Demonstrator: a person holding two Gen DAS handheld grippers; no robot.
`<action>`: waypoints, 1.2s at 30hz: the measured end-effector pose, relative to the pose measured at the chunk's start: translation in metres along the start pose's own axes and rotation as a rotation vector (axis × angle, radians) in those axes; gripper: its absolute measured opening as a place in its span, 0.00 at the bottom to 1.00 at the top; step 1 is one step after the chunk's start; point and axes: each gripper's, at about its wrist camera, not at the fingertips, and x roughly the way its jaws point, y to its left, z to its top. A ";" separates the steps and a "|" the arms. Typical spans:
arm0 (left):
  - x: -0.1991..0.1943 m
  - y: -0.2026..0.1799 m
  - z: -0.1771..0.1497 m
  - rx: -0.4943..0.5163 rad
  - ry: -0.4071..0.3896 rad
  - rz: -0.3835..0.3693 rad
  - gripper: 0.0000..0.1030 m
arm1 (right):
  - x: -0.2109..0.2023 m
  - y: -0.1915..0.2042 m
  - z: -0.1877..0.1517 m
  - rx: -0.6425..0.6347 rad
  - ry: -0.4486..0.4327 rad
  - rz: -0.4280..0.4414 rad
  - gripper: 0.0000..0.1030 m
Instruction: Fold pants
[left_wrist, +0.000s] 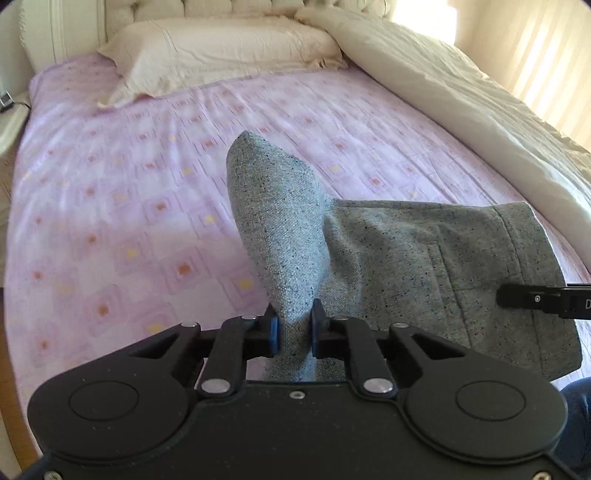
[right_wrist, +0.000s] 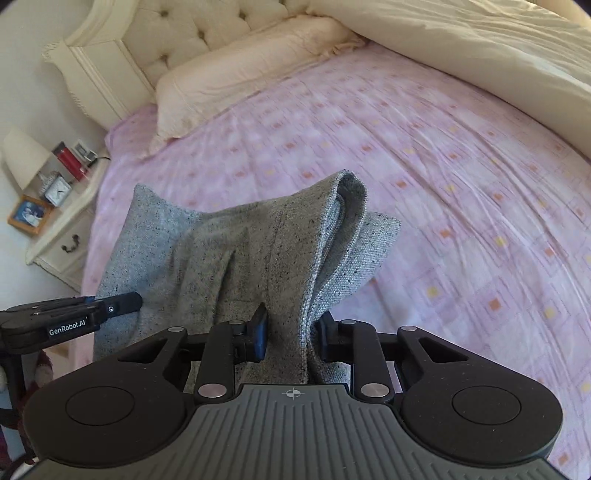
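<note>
Item: grey pants (left_wrist: 424, 258), held aloft over the bed (left_wrist: 129, 206). My left gripper (left_wrist: 294, 326) pinches one bunched edge, my right gripper (right_wrist: 291, 328) another. Risk: thick fabric slipping from either pinch, spoiling alignment. Pose: both grippers level, side by side, pointing toward the headboard (right_wrist: 192, 37).
</note>
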 end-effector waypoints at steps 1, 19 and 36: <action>-0.006 0.006 0.003 -0.002 -0.013 0.011 0.19 | 0.005 0.008 0.007 -0.016 -0.005 0.013 0.24; 0.047 0.165 0.037 -0.173 0.070 0.223 0.33 | 0.168 0.086 0.069 -0.094 0.122 0.066 0.35; 0.008 0.113 0.000 -0.133 -0.043 0.205 0.39 | 0.122 0.069 0.019 -0.144 -0.020 -0.059 0.34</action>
